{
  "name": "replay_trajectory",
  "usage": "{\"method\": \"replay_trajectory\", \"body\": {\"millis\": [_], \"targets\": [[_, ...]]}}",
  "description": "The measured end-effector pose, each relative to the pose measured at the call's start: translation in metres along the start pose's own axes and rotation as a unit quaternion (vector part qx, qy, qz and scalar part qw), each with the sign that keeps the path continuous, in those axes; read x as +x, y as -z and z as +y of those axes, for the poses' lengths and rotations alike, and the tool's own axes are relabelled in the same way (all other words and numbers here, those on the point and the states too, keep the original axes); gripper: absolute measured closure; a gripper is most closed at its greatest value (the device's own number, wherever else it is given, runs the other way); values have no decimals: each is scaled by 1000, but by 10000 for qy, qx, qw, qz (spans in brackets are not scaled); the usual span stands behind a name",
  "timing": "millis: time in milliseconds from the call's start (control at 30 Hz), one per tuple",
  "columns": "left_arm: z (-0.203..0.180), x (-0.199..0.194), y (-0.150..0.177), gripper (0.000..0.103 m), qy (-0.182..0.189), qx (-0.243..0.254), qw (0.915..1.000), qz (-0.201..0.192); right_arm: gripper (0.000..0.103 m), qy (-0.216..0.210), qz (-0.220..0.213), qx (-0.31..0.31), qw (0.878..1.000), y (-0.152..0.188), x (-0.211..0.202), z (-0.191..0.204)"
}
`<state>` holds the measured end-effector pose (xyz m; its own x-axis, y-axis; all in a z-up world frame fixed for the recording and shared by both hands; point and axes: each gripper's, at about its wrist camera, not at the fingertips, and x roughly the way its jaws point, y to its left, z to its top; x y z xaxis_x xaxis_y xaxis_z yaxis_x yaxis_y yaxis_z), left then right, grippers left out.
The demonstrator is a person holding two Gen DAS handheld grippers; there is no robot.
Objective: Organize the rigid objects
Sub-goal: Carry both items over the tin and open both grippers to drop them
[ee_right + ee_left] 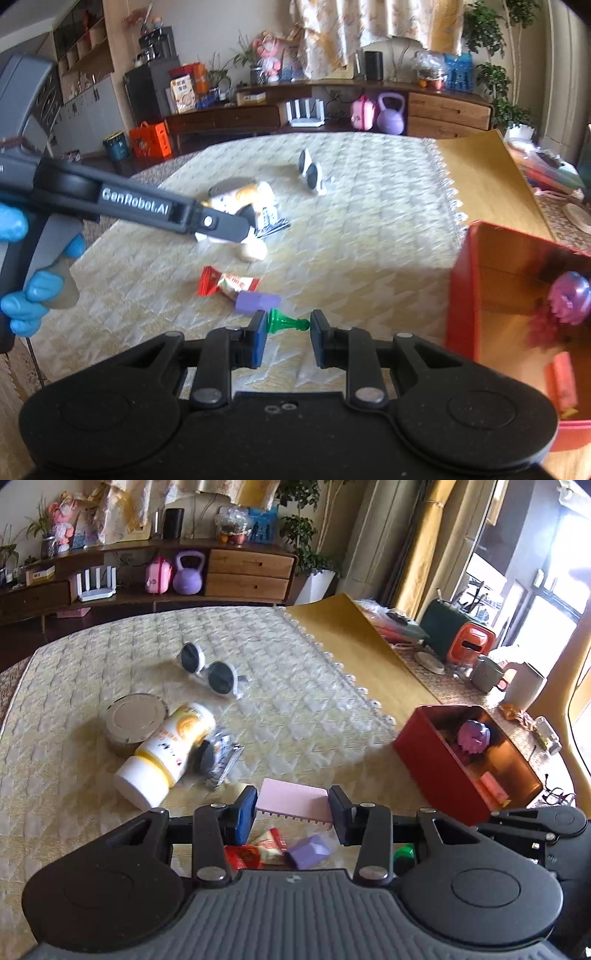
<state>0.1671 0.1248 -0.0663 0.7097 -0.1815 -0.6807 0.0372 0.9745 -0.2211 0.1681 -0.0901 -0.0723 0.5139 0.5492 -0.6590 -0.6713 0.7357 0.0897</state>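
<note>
While clamped on one pink comb-like block, left tongs above one candy and one purple block; right tongs gripping one green pawn. One red box to the right.

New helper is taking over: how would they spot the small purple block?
On the cream quilted tablecloth, left of the red box, lies a red-and-white candy wrapper. The small purple block touches it, the only purple piece on the cloth.
</note>
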Motion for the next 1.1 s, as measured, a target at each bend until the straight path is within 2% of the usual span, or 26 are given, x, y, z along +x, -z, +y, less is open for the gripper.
{"method": "replay_trajectory", "body": {"millis": [267, 500, 833, 1100], "targets": [[-44, -7, -7, 61, 261, 259, 9993, -25, 79, 116, -224, 190, 9995, -3, -41, -25], [-90, 0, -12, 61, 482, 545, 9973, -8, 79, 466, -402, 403, 9973, 0, -66, -64], [-155, 30, -16, 61, 673, 943, 9931, 156, 79, 952, -461, 683, 9920, 18, -90, -119], [-197, 63, -23, 61, 584, 1200, 9906, 298, 79, 1200, -384, 740, 9893, 30, -94, -156]]}}
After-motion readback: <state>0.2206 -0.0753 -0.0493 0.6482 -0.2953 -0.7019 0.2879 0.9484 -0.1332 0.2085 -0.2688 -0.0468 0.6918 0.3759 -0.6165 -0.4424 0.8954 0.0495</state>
